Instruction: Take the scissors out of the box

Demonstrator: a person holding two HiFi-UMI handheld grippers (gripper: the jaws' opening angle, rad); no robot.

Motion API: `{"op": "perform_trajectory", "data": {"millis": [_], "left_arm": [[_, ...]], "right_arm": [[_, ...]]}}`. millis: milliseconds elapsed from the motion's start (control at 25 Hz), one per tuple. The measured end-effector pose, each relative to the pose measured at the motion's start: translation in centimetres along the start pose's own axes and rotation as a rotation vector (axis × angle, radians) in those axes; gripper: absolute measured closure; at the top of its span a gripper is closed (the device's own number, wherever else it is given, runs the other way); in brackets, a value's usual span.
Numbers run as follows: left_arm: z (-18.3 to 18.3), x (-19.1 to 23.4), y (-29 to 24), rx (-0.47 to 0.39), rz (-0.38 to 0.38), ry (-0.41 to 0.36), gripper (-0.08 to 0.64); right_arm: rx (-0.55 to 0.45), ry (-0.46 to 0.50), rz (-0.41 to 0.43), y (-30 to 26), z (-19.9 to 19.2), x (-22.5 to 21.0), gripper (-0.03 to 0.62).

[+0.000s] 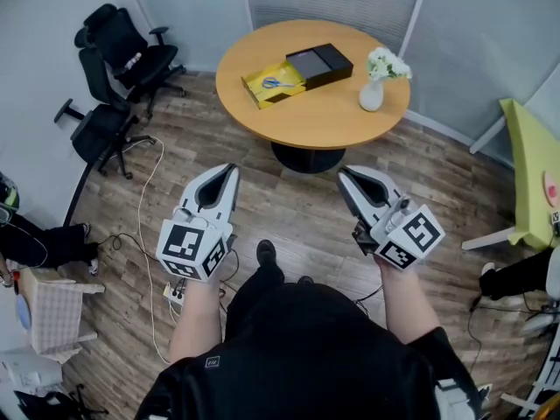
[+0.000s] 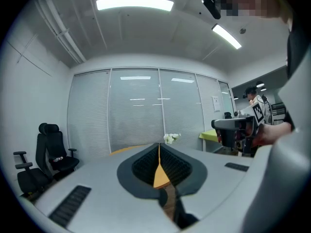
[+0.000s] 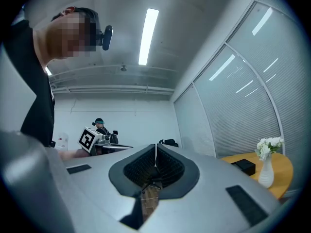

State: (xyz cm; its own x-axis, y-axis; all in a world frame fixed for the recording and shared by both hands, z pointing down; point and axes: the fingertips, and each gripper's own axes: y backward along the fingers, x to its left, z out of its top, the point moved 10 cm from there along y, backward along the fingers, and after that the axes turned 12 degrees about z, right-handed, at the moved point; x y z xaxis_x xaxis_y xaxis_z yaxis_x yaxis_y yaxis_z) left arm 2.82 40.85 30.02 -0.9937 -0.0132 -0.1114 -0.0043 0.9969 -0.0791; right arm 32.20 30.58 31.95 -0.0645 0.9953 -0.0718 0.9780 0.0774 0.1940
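Dark shirt [image 1: 297, 357] of the person fills the near edge, w/ a small tag [image 1: 213, 361] on it, too small to read. Both forearms reach fwd. L gripper [image 1: 231, 170] sits at about 11 o'clock from the body and R gripper [image 1: 345, 176] at about 1 o'clock, well apart, both over wood floor [image 1: 289, 208] and short of the table.

L gripper view: jaws pressed together at the tips [image 2: 159, 145], nothing between them, only a sliver of table and floor seen through the gap lower down. R gripper view: same, jaws [image 3: 155, 146] closed tip to tip, empty. Neither touches anything. Each marker cube [image 1: 194, 250] carries black-and-white square codes, no letters.

One shoe [image 1: 265, 252] shows between the arms; cables [image 1: 153, 226] trail at 9 o'clock.

At 12 o'clock stands the round wooden table [image 1: 324, 116]. On it, the box [image 1: 255, 96] lies open: yellow part at 9 o'clock of the tabletop, black part [image 1: 319, 62] touching it at 12. Scissors [image 1: 278, 83], blue-handled, lie flat inside the yellow part. White vase [image 1: 371, 94] w/ white flowers is at 3 o'clock, apart from the box.

Two black office chairs [image 1: 122, 51] are at 10 o'clock by the wall; green table [image 1: 525, 164] at 3 o'clock.
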Motion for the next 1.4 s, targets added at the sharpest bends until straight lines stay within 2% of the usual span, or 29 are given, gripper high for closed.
{"op": "perform_trajectory", "data": {"millis": [240, 440, 680, 960, 1400], "left_arm": [[-0.8, 1.1, -2.5, 0.005, -0.010, 0.015, 0.541], [-2.2, 4.0, -6.0, 0.025, -0.013, 0.047, 0.541], [-3.7, 9.4, -11.6, 0.067, -0.033, 0.068, 0.541], [-4.0, 16.9, -17.5, 0.066, -0.065, 0.076, 0.541], [-4.2, 25.6, -21.2, 0.036, -0.103, 0.089, 0.541]], "right_arm": [[0.023, -0.012, -0.006, -1.4, -0.8, -2.0, 0.554], [0.051, -0.027, -0.014, -4.4, -1.7, -5.3, 0.554], [0.088, -0.059, 0.003, -11.1, -3.3, -10.4, 0.554], [0.124, -0.070, -0.008, -19.4, -4.1, -15.6, 0.554], [0.146, -0.027, -0.035, -28.4, -3.8, -18.5, 0.554]]}}
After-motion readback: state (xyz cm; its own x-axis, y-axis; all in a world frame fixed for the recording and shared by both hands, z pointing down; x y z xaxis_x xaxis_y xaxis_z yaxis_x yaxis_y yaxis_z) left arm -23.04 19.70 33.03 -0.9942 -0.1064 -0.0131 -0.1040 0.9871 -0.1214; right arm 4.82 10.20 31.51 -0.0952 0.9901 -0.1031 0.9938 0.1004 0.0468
